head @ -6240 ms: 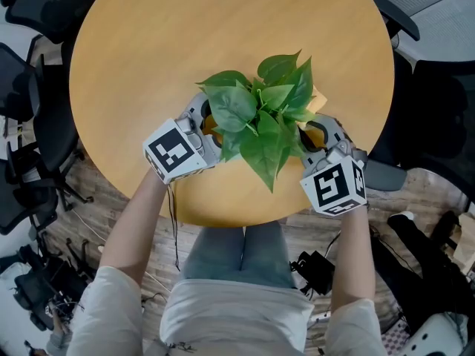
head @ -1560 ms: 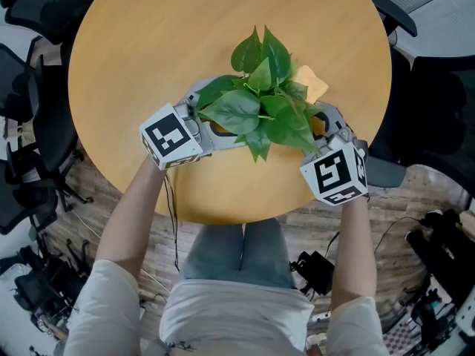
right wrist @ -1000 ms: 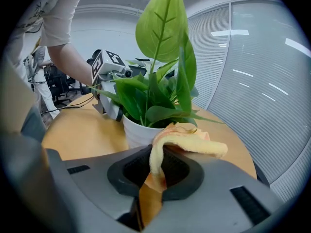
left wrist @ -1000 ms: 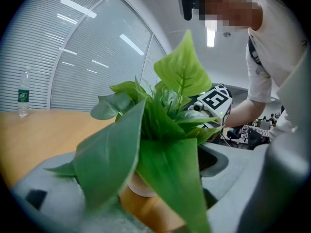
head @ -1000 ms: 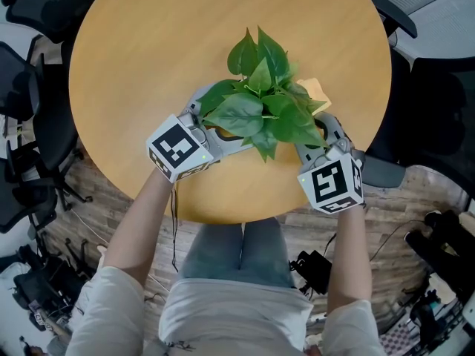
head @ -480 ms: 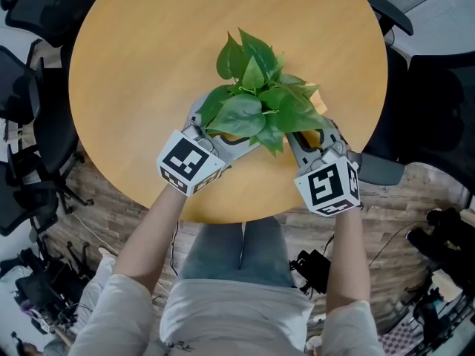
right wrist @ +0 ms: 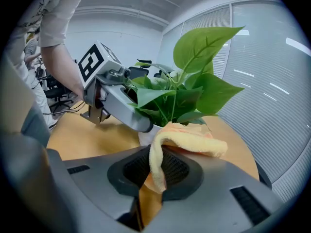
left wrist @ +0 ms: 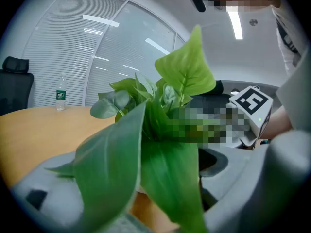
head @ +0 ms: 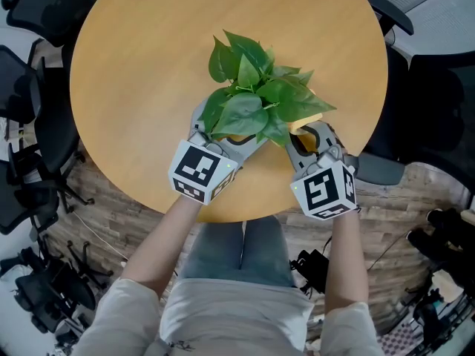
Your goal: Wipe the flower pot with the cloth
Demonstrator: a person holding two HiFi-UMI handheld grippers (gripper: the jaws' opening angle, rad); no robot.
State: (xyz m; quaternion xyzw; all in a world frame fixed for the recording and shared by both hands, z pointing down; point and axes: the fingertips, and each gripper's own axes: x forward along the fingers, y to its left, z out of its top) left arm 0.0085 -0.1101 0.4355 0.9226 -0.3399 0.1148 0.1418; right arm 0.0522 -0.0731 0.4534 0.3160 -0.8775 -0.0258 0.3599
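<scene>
The left gripper (head: 223, 139) clamps the flower pot (right wrist: 147, 137) so we keep it steady; the right gripper (right wrist: 146, 181), closed on the cloth (right wrist: 187, 141), presses it against the pot's side.

Round wooden table (head: 148, 50); black chairs (head: 21, 91) around; water bottle (left wrist: 60, 93) on table.

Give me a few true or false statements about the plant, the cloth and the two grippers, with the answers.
The right gripper pinches a yellow cloth. True.
The plant has red flowers. False: it shows only green leaves.
The table is square. False: it is round.
The left gripper has the pot between its jaws. True.
The bottle lies on its side. False: it stands upright.
</scene>
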